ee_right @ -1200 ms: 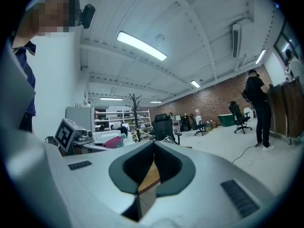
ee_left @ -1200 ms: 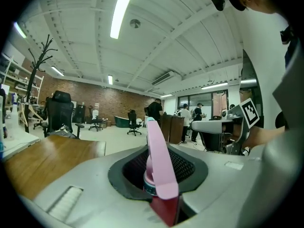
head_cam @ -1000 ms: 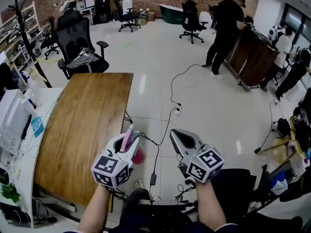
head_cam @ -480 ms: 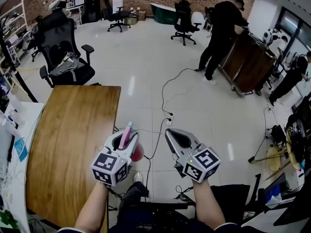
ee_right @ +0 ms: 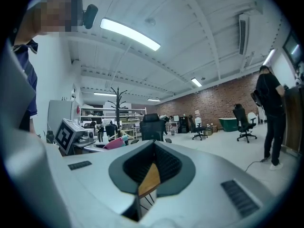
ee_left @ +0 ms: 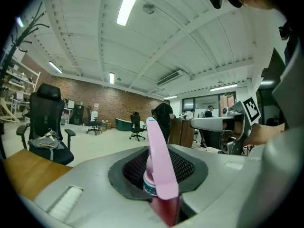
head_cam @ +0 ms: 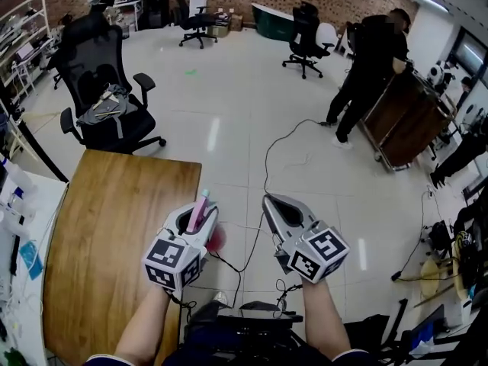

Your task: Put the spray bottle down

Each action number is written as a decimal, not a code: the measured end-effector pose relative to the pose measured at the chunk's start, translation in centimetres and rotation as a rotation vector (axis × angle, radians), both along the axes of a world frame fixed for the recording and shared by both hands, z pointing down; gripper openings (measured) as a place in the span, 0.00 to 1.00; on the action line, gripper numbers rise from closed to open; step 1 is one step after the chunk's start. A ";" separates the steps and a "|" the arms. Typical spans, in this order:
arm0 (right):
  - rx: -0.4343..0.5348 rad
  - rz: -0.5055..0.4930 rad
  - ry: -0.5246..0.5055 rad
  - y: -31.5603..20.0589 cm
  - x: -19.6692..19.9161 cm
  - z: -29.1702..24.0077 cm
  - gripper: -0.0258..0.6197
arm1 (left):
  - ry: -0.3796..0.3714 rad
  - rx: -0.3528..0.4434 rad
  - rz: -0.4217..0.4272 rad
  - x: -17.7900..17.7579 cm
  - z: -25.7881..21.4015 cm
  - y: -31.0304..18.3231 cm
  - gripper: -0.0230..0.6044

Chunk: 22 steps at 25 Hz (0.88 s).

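1. Wooden table (head_cam: pixel 107 242) at lower left, white tile floor (head_cam: pixel 236 113), black office chair (head_cam: pixel 103 82) behind the table.
2. Left gripper (head_cam: pixel 203 207) is clamped on the pink spray bottle (ee_left: pixel 159 170), held in the air at the table's right edge.
3. Right gripper (head_cam: pixel 267 200) has its jaws together and holds nothing.
4. Only the gripper views show the ceiling strip light (ee_right: pixel 129 33); only the head view shows the floor cable (head_cam: pixel 282 139).

The left gripper (ee_left: pixel 158 152) has its jaws clamped on an upright pink spray bottle (ee_left: pixel 160 172); a wooden table (ee_left: pixel 21 171) and a black office chair (ee_left: pixel 45 125) sit to the left.

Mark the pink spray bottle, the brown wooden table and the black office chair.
pink spray bottle (head_cam: pixel 199 211), head view, trigger lever
brown wooden table (head_cam: pixel 107 235), head view, bare top
black office chair (head_cam: pixel 90 58), head view, backrest
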State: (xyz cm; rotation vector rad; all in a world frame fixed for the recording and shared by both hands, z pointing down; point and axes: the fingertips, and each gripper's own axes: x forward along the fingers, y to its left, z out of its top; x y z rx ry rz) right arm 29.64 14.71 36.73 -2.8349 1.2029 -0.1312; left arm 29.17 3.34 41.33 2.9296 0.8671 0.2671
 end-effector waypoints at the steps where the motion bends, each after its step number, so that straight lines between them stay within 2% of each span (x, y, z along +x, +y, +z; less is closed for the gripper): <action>1: 0.002 -0.010 0.003 -0.5 0.8 -0.1 0.04 | -0.005 -0.001 -0.014 0.6 0.2 -0.7 0.21; 8: 0.020 -0.083 0.013 -3.1 4.9 -0.4 0.04 | -0.002 0.007 -0.084 3.6 0.1 -3.2 0.21; 14: 0.022 -0.192 0.023 -5.4 7.8 -0.6 0.04 | 0.012 0.005 -0.188 6.1 -0.6 -5.1 0.21; 19: 0.031 -0.314 0.021 -6.8 11.2 0.2 0.04 | 0.010 0.023 -0.313 7.9 -0.4 -6.1 0.21; 22: 0.022 -0.425 0.023 -8.1 12.9 0.6 0.04 | -0.003 0.019 -0.419 8.9 0.2 -6.8 0.21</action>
